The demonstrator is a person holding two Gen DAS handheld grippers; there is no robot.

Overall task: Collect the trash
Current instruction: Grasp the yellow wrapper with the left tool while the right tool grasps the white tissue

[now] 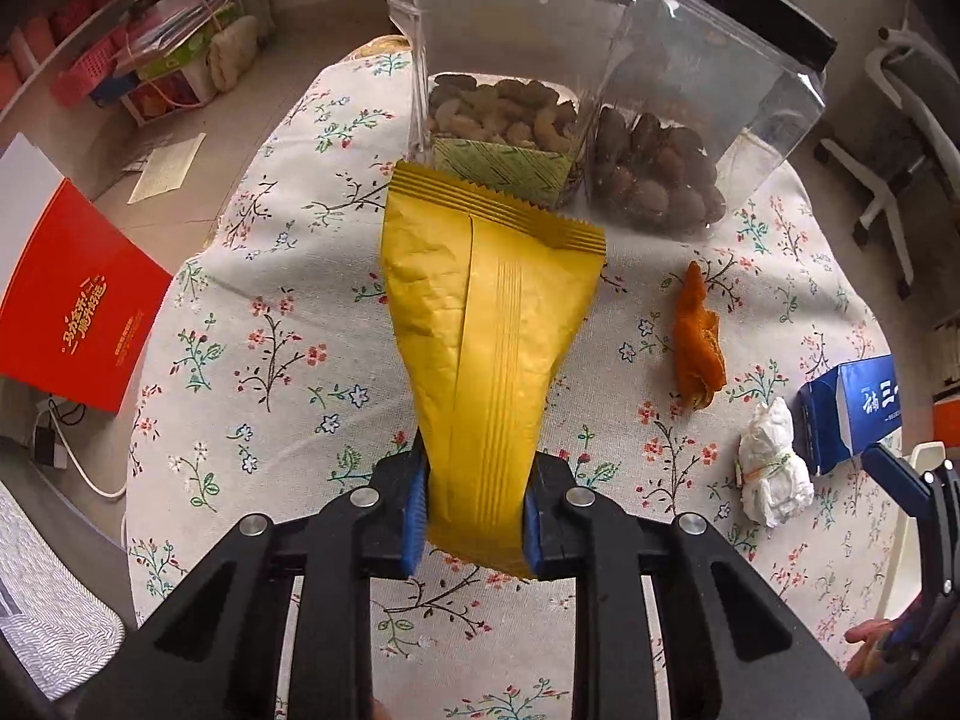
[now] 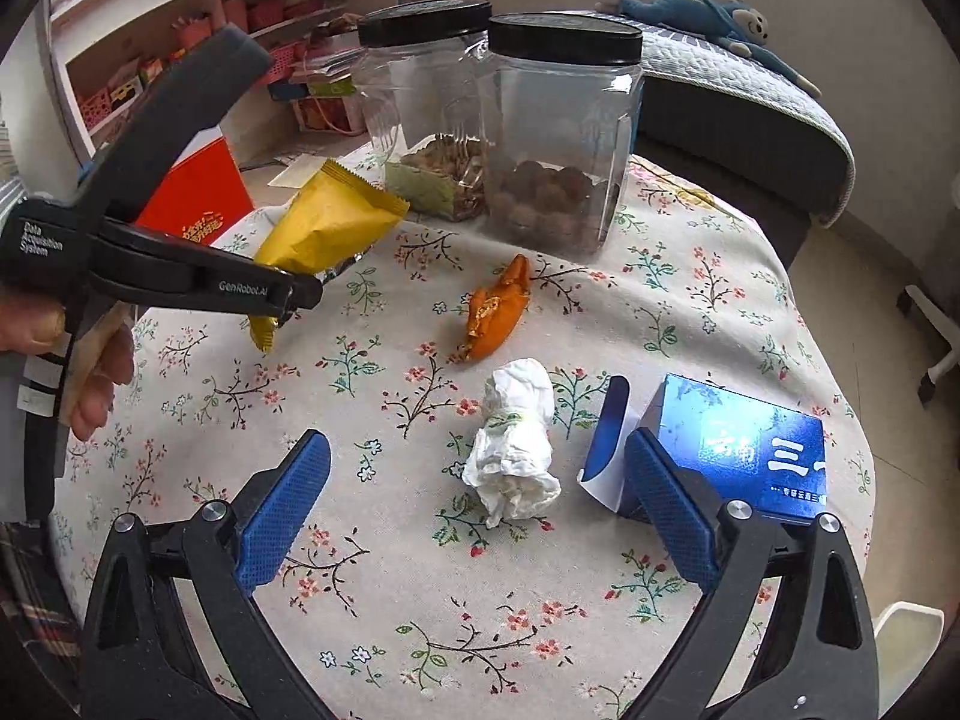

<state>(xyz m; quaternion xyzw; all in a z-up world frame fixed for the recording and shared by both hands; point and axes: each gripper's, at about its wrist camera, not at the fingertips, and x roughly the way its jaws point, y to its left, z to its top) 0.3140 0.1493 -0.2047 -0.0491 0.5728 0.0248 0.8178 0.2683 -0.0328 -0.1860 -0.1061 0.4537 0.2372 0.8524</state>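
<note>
The left tongs are pinching the lower end of a yellow snack wrapper, which is hanging lifted above the floral tabletop at 10 o'clock from its centre. The right tongs are hovering spread wide over the 6 o'clock edge, with a crumpled white tissue lying between their blue pads. An orange peel is lying beyond it; a blue carton is sitting at 3 o'clock, two jars at 12
</note>
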